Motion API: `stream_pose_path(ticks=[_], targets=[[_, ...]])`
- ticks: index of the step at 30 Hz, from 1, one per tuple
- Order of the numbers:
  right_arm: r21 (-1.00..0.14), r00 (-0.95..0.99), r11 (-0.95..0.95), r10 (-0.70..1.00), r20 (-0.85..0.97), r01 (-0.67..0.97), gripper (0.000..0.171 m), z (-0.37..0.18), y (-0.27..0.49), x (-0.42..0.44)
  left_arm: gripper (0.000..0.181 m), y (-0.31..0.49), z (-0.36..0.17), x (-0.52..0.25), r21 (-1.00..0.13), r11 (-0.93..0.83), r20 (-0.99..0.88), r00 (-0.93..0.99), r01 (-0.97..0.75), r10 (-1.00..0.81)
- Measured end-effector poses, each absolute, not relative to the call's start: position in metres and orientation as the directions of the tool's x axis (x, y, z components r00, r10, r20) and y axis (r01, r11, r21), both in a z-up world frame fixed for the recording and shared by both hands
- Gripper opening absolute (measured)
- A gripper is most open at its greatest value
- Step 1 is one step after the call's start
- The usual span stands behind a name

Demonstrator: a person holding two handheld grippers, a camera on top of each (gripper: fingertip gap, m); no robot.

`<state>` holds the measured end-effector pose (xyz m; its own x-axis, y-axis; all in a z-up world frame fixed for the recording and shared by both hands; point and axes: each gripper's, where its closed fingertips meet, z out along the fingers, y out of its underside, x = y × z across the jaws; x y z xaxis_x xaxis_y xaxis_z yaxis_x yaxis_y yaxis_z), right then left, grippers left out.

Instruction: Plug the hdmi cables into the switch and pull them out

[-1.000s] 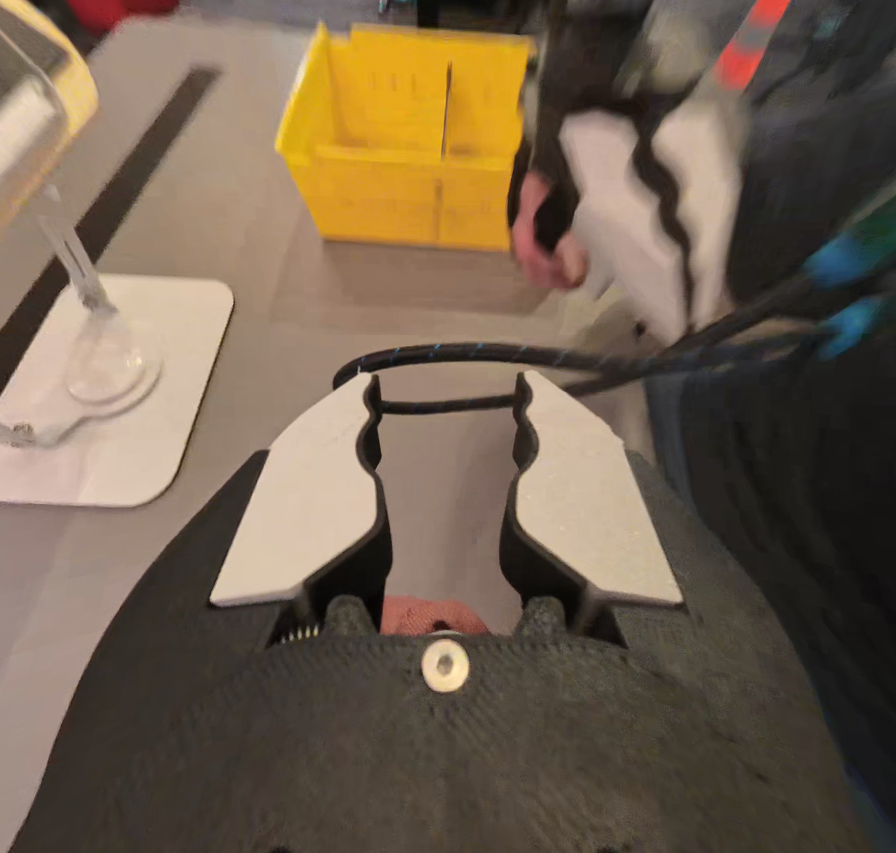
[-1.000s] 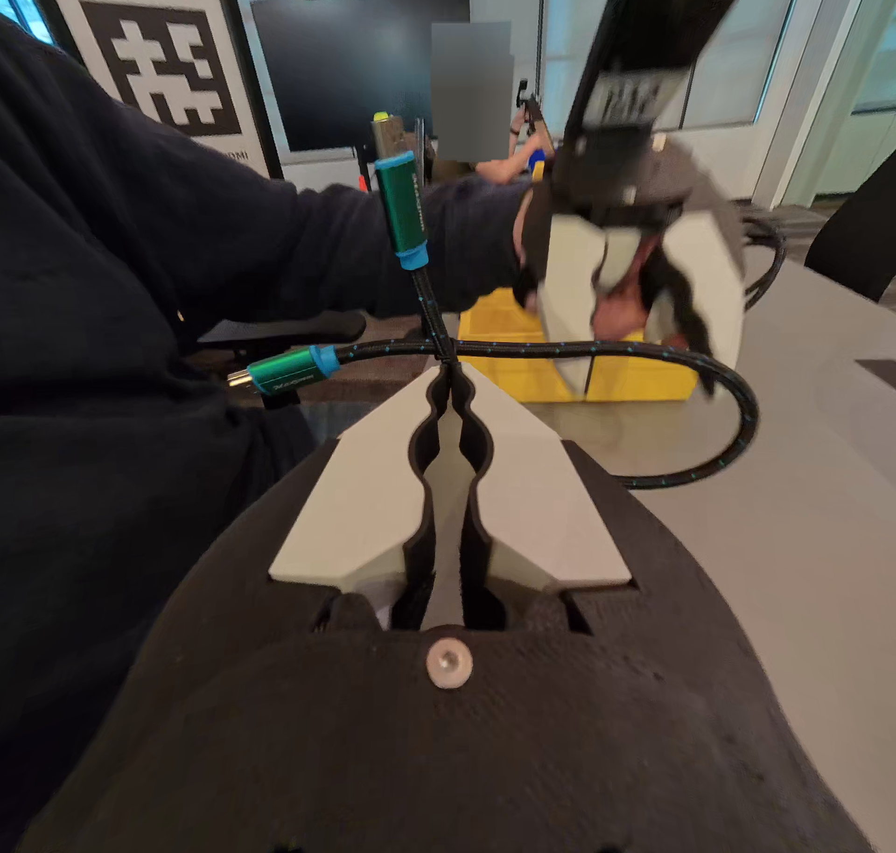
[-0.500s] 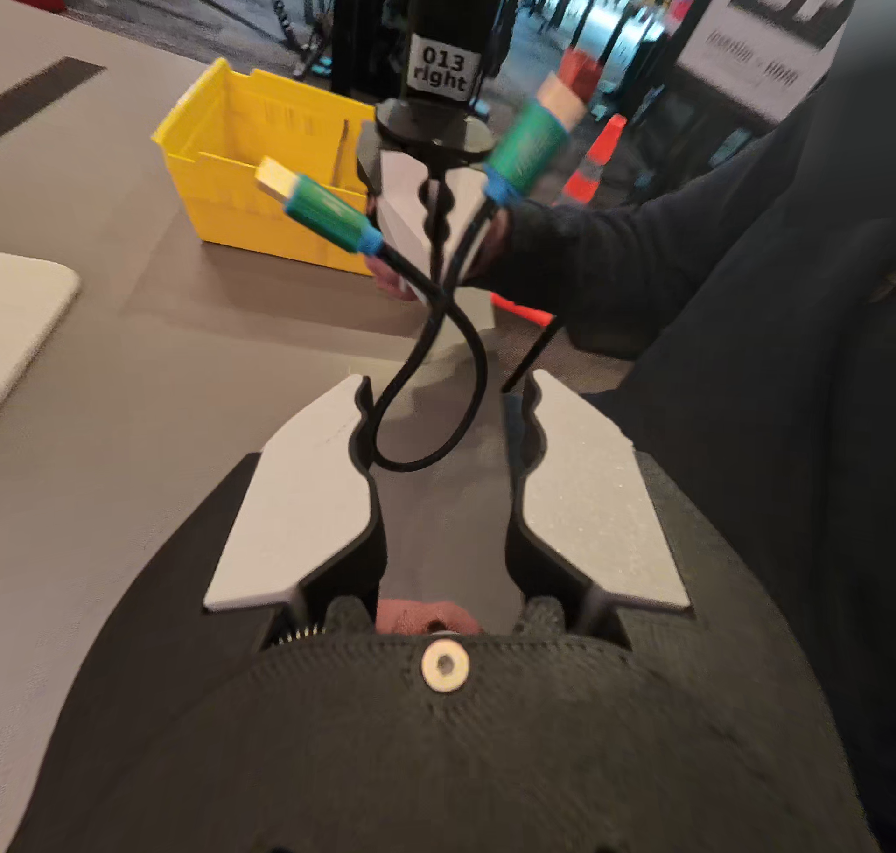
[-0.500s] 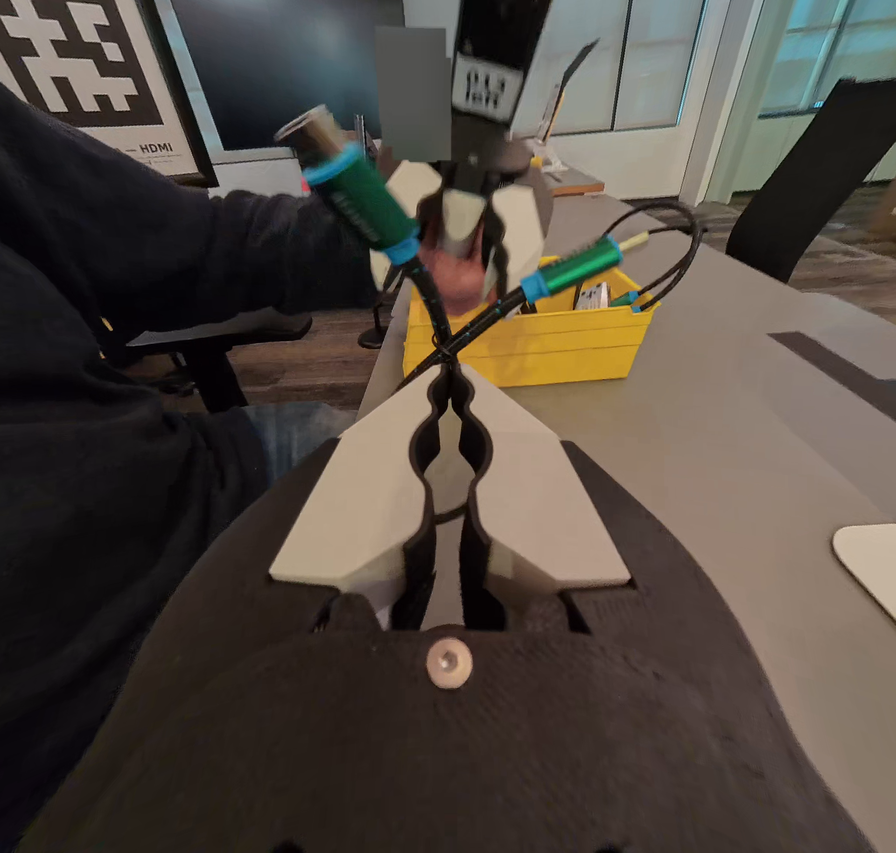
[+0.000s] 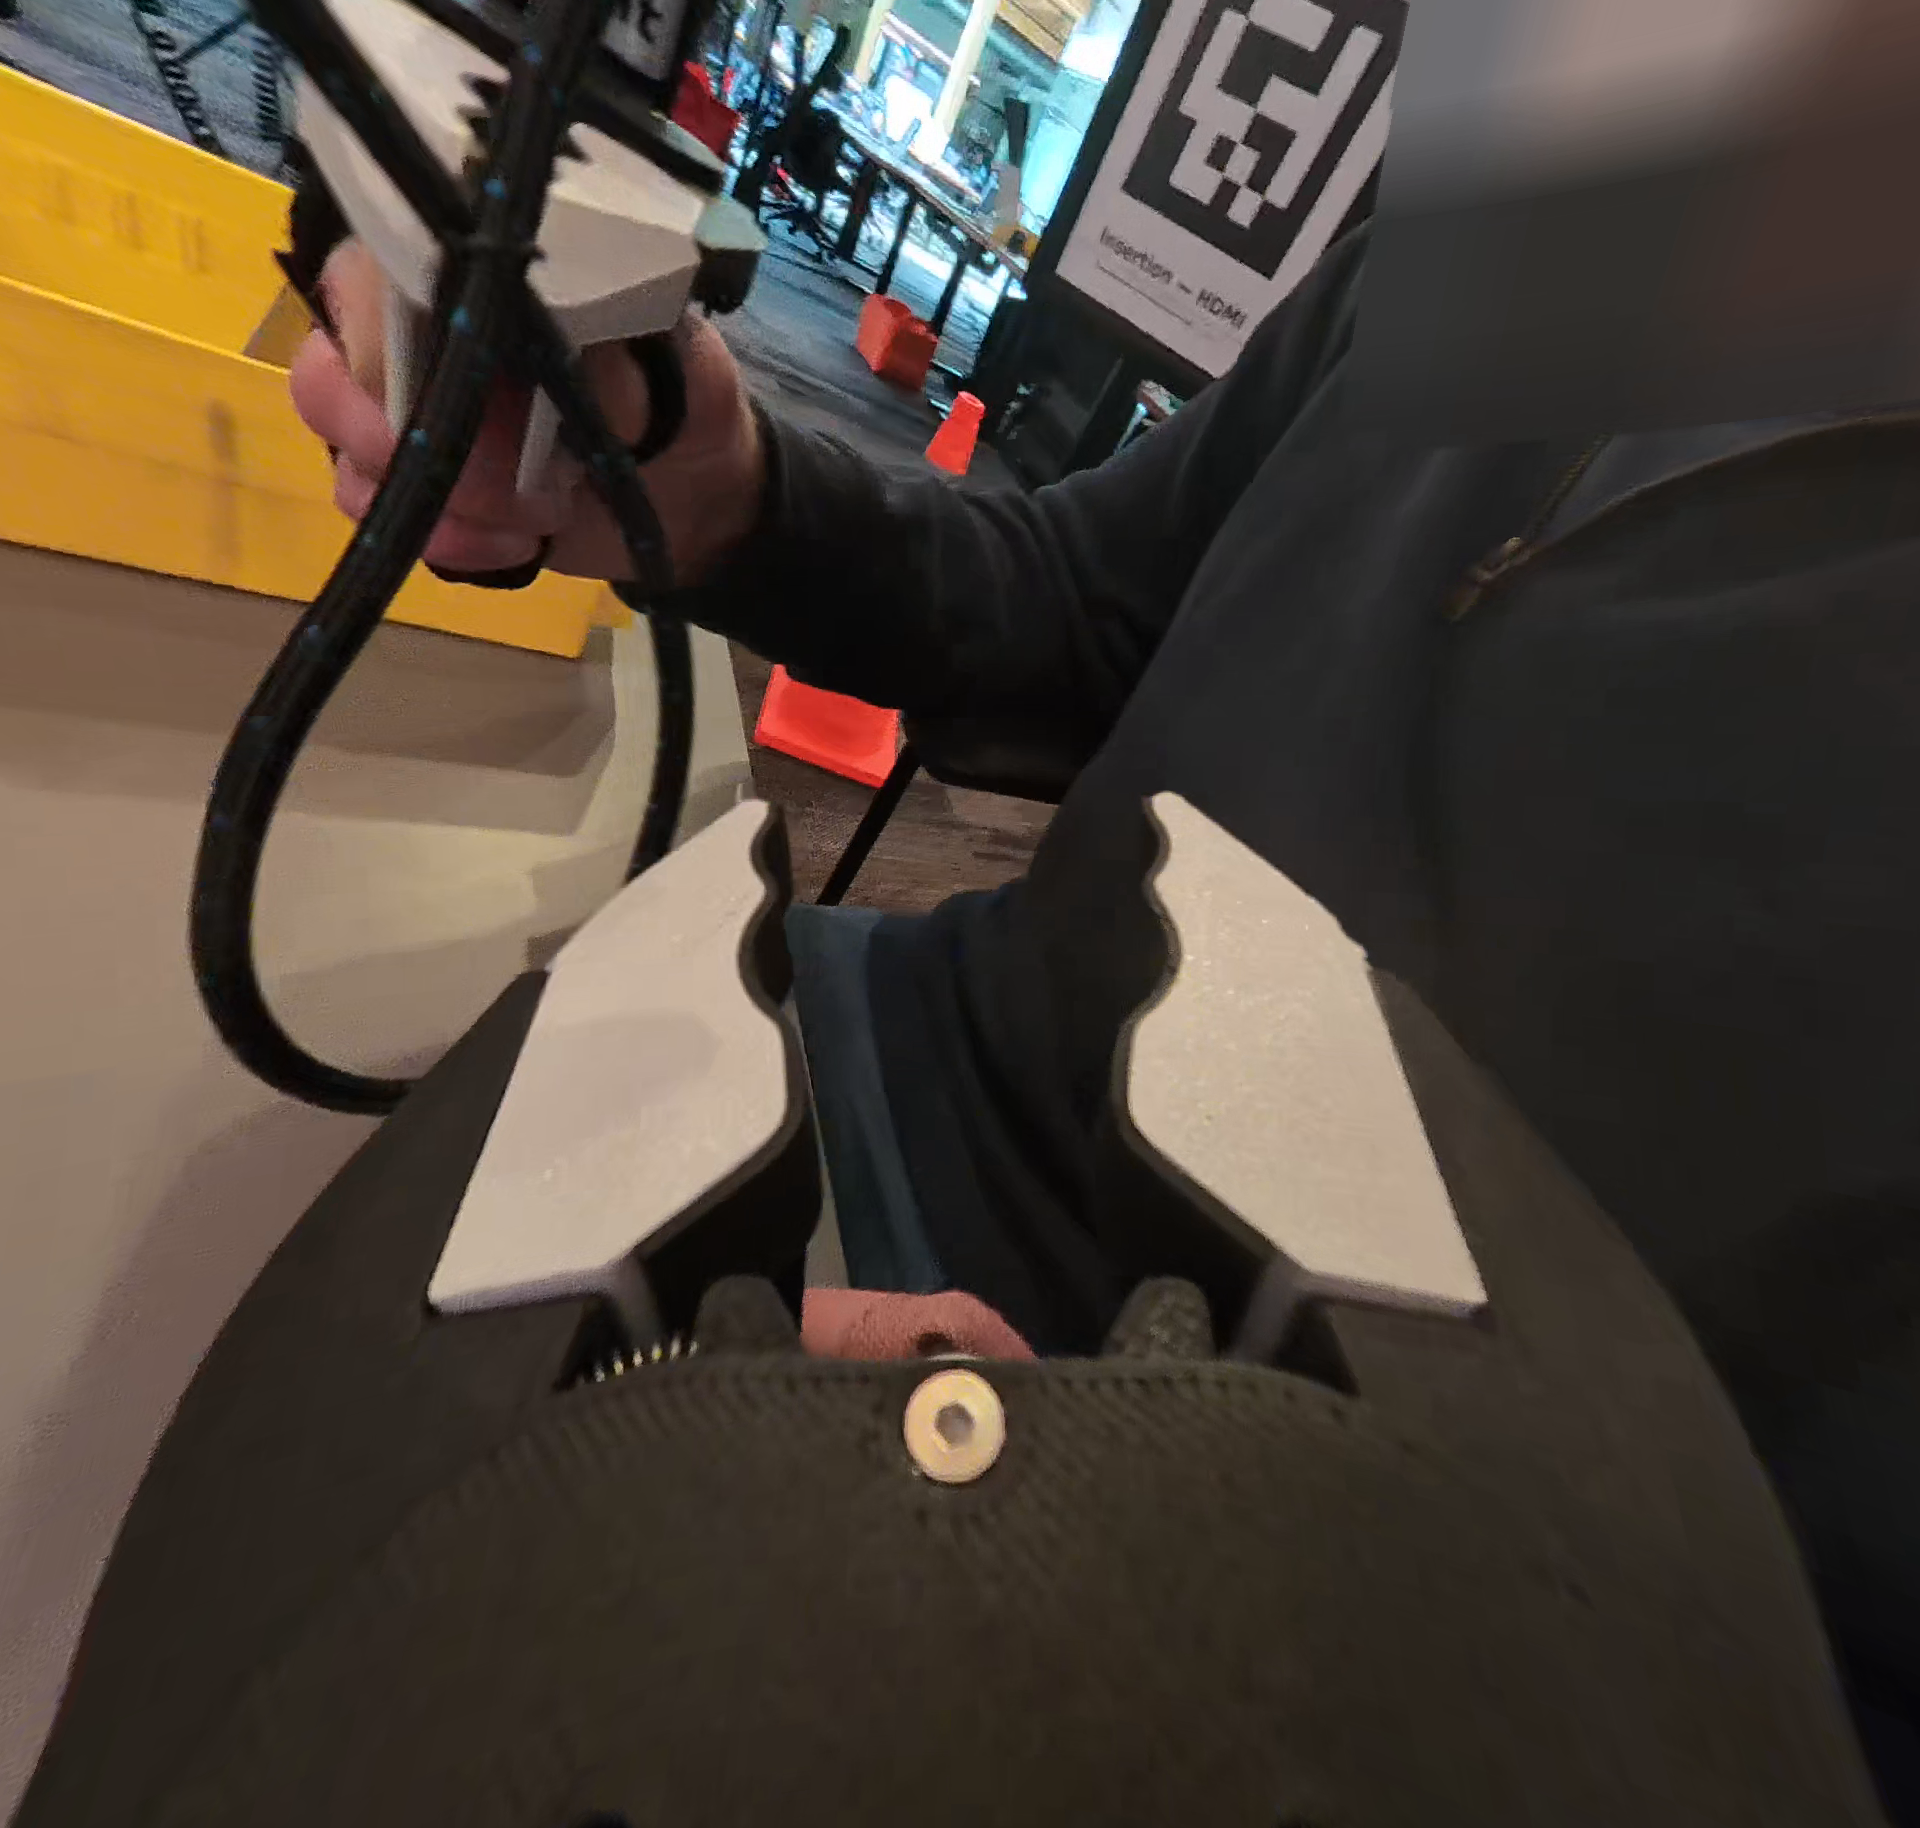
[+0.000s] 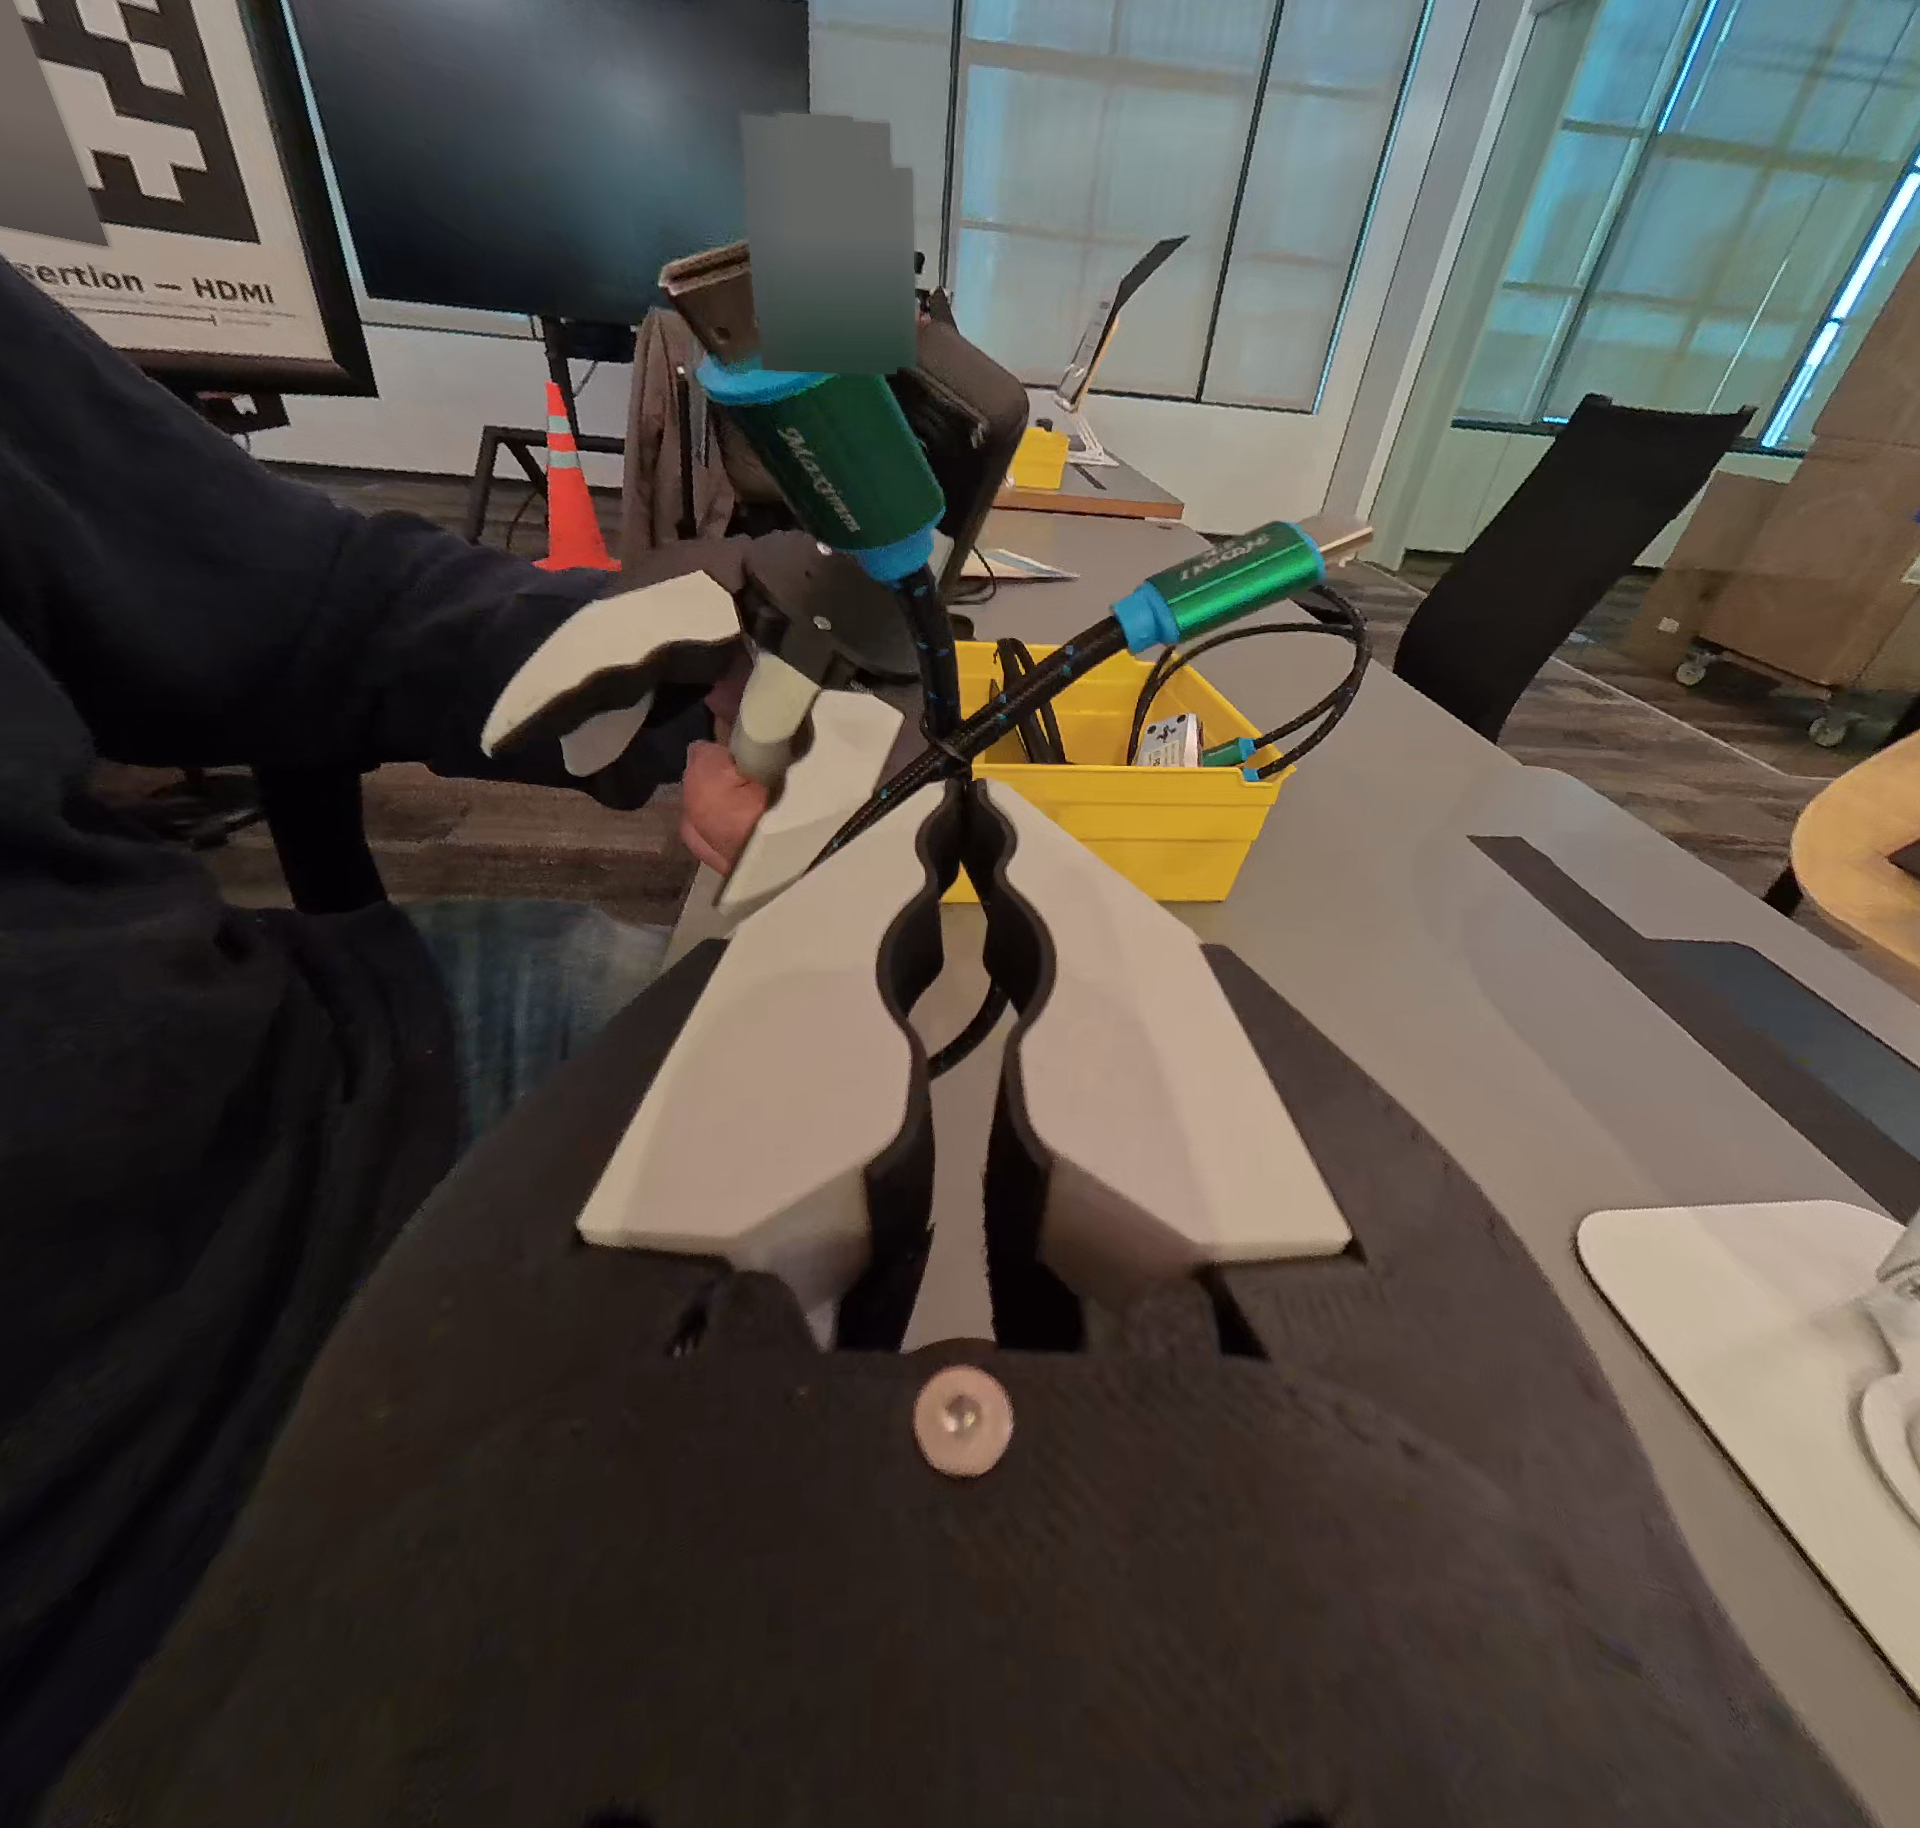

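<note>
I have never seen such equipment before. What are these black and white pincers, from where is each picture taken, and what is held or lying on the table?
These are hand-held grippers, one in each hand of a person, not a robot arm. Each carries a camera looking forward along its two white fingers.

In the left wrist view, the left gripper is open and empty, pointing toward the person's dark clothing. Farther off is the right gripper.

In the right wrist view, the right gripper is shut on a black braided HDMI cable where it crosses itself, its two green plugs sticking up.

On the grey table stand a yellow bin holding more cables, and a white mat.
</note>
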<state>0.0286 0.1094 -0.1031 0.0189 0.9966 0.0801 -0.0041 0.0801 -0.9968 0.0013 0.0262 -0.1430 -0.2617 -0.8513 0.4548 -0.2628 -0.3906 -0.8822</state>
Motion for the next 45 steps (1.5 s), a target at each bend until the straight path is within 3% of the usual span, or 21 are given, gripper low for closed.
stream_pose_path(ticks=[8,13,19,25,29,33,38,43,45], targets=[[-0.996,-0.104,0.078,0.991,0.082,-0.041,0.000,-0.095,0.079,0.023,0.090,0.075,-0.145,0.020,-0.828,-0.561,0.556,-0.166,-0.022,-0.814],[-0.997,-0.199,0.069,0.978,0.065,0.016,0.000,-0.110,0.066,0.020,0.087,0.094,-0.116,0.023,-0.861,-0.509,0.495,-0.203,0.016,-0.845],[-0.992,-0.226,0.060,0.973,0.033,0.111,0.000,-0.131,0.065,0.018,0.086,0.086,-0.089,0.036,-0.912,-0.403,0.406,-0.275,-0.069,-0.871],[-0.969,-0.126,0.006,0.992,-0.027,0.248,0.000,-0.166,0.092,0.017,0.067,0.026,-0.074,0.046,-0.963,-0.153,0.236,-0.418,-0.222,-0.878],[-0.980,-0.033,-0.014,0.999,-0.021,0.199,0.000,-0.154,0.111,0.022,0.061,-0.015,-0.112,0.057,-0.908,-0.017,0.220,-0.441,-0.419,-0.870],[-0.992,0.025,0.001,1.000,0.004,0.130,0.000,-0.137,0.119,0.027,0.058,-0.031,-0.181,0.057,-0.759,0.062,0.256,-0.385,-0.648,-0.887],[-1.000,-0.036,0.011,0.999,0.011,0.012,0.000,-0.107,0.102,0.031,0.061,-0.004,-0.238,0.054,-0.670,-0.015,0.294,-0.247,-0.742,-0.923],[-0.999,-0.098,-0.004,0.995,0.000,-0.035,0.000,-0.098,0.090,0.036,0.061,0.044,-0.234,0.056,-0.737,-0.169,0.318,-0.115,-0.655,-0.941],[-1.000,-0.112,0.009,0.994,0.011,-0.022,0.000,-0.098,0.086,0.034,0.060,0.068,-0.232,0.054,-0.766,-0.150,0.233,-0.053,-0.625,-0.971]])
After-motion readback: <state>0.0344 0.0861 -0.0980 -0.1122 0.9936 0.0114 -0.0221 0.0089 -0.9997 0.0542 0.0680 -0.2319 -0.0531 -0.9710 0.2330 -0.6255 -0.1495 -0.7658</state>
